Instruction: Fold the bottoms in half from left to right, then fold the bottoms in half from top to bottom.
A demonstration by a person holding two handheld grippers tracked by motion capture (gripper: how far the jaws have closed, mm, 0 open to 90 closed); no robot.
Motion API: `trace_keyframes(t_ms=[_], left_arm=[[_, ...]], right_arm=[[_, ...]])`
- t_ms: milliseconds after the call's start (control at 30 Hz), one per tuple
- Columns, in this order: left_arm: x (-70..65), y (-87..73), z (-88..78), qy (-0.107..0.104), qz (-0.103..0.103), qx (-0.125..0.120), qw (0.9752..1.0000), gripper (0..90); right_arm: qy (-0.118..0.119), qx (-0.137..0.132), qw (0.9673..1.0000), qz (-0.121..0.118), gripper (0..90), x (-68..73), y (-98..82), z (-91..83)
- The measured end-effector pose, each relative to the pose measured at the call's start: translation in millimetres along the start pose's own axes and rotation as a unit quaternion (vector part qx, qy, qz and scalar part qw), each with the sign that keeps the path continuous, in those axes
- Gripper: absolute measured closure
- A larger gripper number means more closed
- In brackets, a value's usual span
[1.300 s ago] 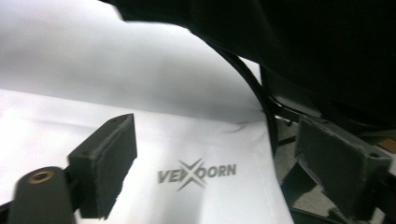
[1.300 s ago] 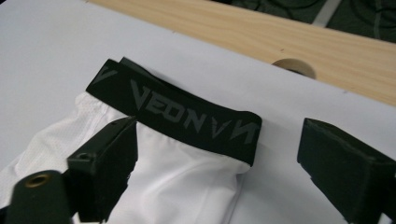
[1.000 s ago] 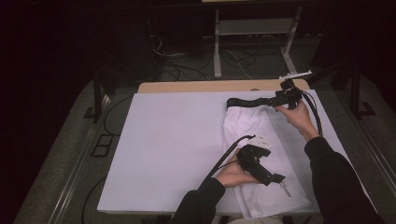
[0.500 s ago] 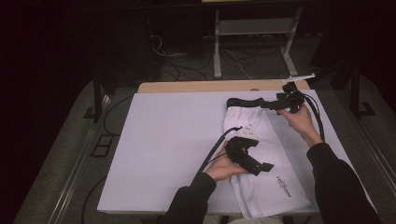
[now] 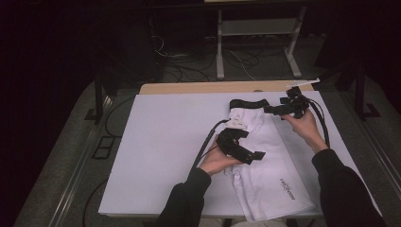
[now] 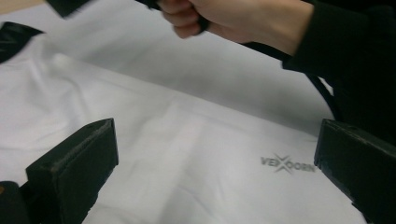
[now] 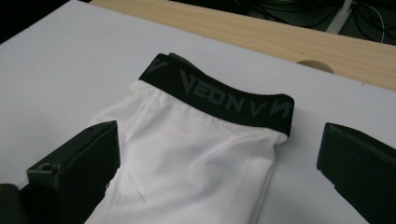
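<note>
With both pairs of jaws wide open and holding nothing, lower left gripper [image 5: 246, 152] onto white shorts [image 5: 265, 156] below its 2 fingers, right gripper [image 5: 276, 109] toward black waistband [image 7: 219, 95] ahead, then close slowly.

Smooth white cloth shorts [image 5: 265, 156] with a matt black waistband [image 7: 219, 95] lie on a matt white sheet [image 5: 161, 142].

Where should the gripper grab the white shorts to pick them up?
Probably the black waistband of the white shorts. It is the thick, firm far edge and lies flat. The right gripper, jaws open, already faces it, so sliding one jaw under that band from its own side looks easiest.
</note>
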State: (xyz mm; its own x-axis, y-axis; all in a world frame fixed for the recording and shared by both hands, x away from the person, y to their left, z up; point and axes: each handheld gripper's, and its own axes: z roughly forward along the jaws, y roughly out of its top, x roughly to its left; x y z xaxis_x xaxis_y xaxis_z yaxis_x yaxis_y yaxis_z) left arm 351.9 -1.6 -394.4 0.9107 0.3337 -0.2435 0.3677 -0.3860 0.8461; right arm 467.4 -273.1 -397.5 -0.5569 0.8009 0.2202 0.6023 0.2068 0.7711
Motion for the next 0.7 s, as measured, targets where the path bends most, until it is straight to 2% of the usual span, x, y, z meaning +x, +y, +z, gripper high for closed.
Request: trace_keyframes(t_ms=[167, 467, 700], left_arm=[[13.3, -1.1, -4.4, 0.014, -0.011, -0.007, 0.9998, 0.0], [35.2, -0.9, -4.5, 0.03, -0.02, 0.002, 0.9993, 0.0], [55.3, -0.5, -5.9, 0.042, -0.04, -0.003, 0.9983, 0.0]], right_arm=[[0.004, -0.005, 1.0, 0.003, 0.0, -0.6, -5.1, 0.9], [0.011, -0.007, 0.9999, 0.005, 0.0, -3.5, -8.6, 1.7], [0.013, -0.006, 0.9999, 0.007, 0.0, -6.0, -10.0, 2.8]])
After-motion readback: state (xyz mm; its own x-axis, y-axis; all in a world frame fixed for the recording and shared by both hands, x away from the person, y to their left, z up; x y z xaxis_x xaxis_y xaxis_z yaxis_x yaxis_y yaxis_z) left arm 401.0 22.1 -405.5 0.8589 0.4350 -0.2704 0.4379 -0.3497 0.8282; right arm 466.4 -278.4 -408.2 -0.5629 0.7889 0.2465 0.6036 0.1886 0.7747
